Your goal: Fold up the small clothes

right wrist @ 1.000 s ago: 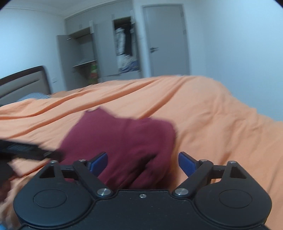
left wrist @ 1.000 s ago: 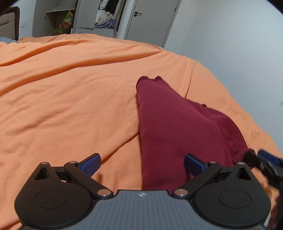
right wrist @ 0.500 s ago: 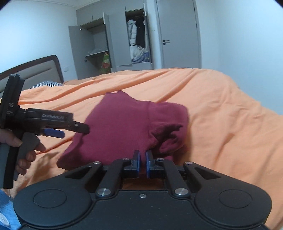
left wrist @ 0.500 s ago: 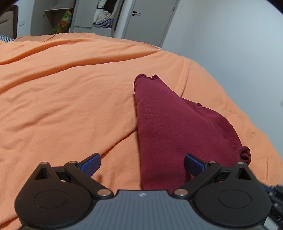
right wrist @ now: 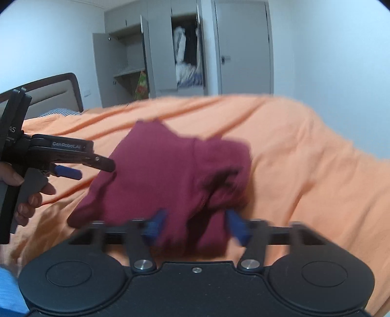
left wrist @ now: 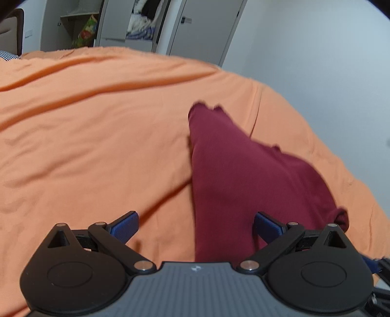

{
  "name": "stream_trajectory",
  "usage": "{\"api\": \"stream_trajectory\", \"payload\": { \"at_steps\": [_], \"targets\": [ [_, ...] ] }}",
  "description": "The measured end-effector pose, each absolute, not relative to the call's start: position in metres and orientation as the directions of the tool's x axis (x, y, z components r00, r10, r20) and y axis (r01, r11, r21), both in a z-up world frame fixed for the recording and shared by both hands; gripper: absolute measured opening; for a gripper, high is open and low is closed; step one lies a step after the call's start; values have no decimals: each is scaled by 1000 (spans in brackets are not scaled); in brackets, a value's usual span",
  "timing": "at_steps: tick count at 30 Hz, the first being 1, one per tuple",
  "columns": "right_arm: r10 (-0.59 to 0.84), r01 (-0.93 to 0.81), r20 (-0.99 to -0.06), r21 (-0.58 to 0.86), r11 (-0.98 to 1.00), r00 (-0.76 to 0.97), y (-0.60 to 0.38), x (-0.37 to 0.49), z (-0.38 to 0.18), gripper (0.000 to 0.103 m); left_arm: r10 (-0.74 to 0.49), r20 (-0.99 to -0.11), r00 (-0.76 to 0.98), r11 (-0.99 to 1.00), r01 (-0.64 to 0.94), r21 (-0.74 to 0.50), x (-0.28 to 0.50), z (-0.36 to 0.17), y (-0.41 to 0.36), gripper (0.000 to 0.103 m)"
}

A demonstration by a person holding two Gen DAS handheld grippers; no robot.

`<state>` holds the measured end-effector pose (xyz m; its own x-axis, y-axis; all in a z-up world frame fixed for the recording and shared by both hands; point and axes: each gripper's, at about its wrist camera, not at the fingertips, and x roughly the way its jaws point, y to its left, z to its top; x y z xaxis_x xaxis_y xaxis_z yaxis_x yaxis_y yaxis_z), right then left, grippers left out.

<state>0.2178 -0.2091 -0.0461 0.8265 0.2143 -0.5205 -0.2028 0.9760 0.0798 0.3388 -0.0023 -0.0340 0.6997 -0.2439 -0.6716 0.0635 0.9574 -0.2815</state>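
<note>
Left wrist view
Left gripper: jaws spread wide, holding nothing, poised over the garment's near edge.
Maroon garment: partly folded, lying on the orange bedspread, right of centre.
Handling: looks soft, light and limp; it would likely sag if lifted, so a pinch at a hem or corner seems best.
Room: grey open wardrobe and closed door beyond the bed.

Right wrist view
Right gripper: blurred, blue pads parted either side of the garment's near bunched edge; no grip visible.
Left gripper: held in a hand, just beside the cloth's left edge.
Surface: bedspread rumpled, yielding.
Room: headboard, white walls.
</note>
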Motion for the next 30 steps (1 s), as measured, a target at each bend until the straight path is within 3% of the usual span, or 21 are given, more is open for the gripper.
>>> {"api": "stream_trajectory", "payload": {
  "at_steps": [3, 5, 6, 17, 30],
  "targets": [
    [193, -196, -481, 46, 980, 855, -212, 233, -40, 81, -229, -655, 720, 958, 46, -285, 348, -29, -3, 102],
    [156, -167, -457, 17, 986, 876, -213, 251, -39, 98, -208, -648, 733, 960, 28, -278, 358, -28, -4, 102],
    [132, -144, -449, 6, 989, 884, -214, 262, -40, 101, -197, -646, 737, 961, 15, -276, 364, -29, -4, 102],
    [-19, 50, -568, 39, 998, 823, -235, 352, -83, 99, -167, -693, 701, 964, -31, -264, 396, -55, -12, 103],
    [-25, 86, -548, 86, 993, 836, -243, 343, -112, 102, -184, -701, 689, 961, -23, -275, 404, -64, -12, 103]
  ]
}}
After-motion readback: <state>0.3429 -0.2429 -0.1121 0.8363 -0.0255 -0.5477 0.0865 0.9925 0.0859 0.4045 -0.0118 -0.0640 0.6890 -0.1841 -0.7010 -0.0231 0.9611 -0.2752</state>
